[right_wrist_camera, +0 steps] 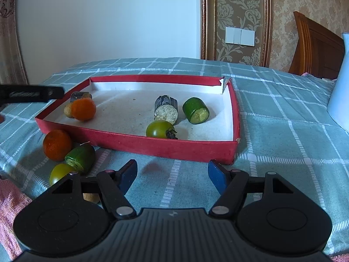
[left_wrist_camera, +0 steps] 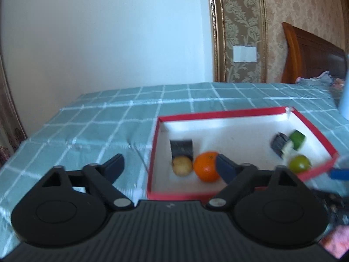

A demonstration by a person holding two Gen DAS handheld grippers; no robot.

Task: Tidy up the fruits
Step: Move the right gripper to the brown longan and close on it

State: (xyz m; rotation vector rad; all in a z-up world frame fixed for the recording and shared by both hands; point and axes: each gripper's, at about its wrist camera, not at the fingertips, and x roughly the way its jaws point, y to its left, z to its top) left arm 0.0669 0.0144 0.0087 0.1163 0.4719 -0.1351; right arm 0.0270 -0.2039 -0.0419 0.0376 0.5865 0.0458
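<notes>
Three fruits lie loose on the checked cloth left of the red box: an orange, a cut green piece touching it, and a green tomato nearest the camera; the cloth covers a bench, it seems. Inside the box, far left corner, a second orange sits against a small tan fruit and a dark stub; toward the right, a dark cut cylinder, another green tomato in front of it, and a green cut cylinder just beside. Left gripper is released, jaws spread wide with nothing between them, its right finger in front of the boxed orange; right gripper hangs before the box's near wall, jaws apart, empty. A white vessel stands far right.
</notes>
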